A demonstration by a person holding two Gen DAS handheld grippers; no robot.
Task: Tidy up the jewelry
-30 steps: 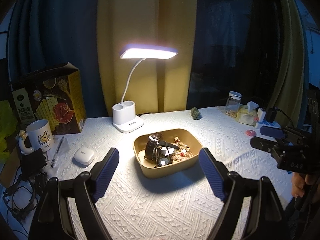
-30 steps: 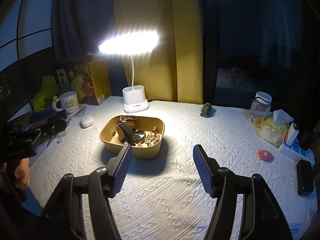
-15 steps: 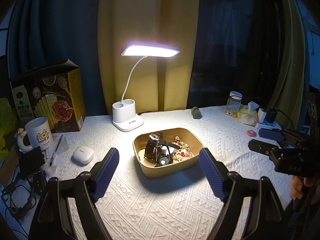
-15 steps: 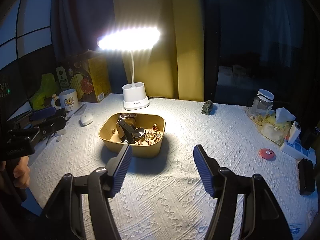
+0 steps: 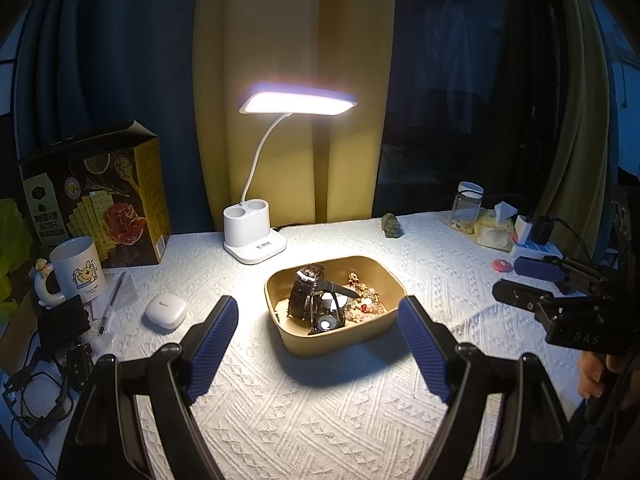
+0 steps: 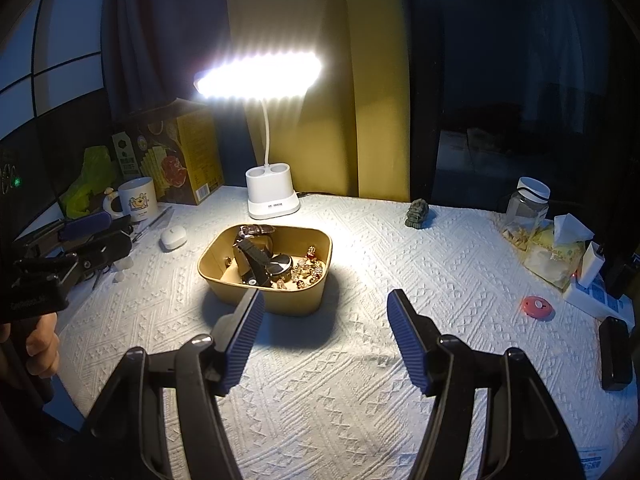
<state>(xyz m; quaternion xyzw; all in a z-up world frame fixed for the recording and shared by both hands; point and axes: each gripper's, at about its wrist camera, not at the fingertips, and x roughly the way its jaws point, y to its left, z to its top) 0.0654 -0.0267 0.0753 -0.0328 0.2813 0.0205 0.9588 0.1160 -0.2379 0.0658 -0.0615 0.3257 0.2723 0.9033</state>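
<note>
So the tan tray [image 5: 394, 322] sits in the middle of the white textured tablecloth [image 5: 320, 420], right under the lit desk lamp [image 5: 256, 236], and it's got the jewelry all piled in: a couple of black watches [image 5: 310, 300] leaning on each other on the tray's left side, and a heap of small gold and red trinkets [image 5: 364, 304] on the right side. From the left wrist view the tray lies just ahead of the left gripper [image 5: 318, 354], pretty much centered in the gap between the two blue-padded fingers, not touching either one. That gripper is spread wide and has nothing in it. From the right wrist view the tray is ahead and off to the left of the right gripper [image 6: 326, 346]; the tip of its left finger overlaps the tray's near wall in the picture, but I can't tell if it actually touches. It's also wide apart and holding nothing. Further out, there's a white earbud case [image 5: 165, 312], a cartoon mug [image 5: 78, 268] and a cracker box [image 5: 96, 200] on the left side, and a small dark figurine [image 6: 417, 213], a glass jar [image 6: 526, 204] and a red round thing [image 6: 538, 307] on the right.
</note>
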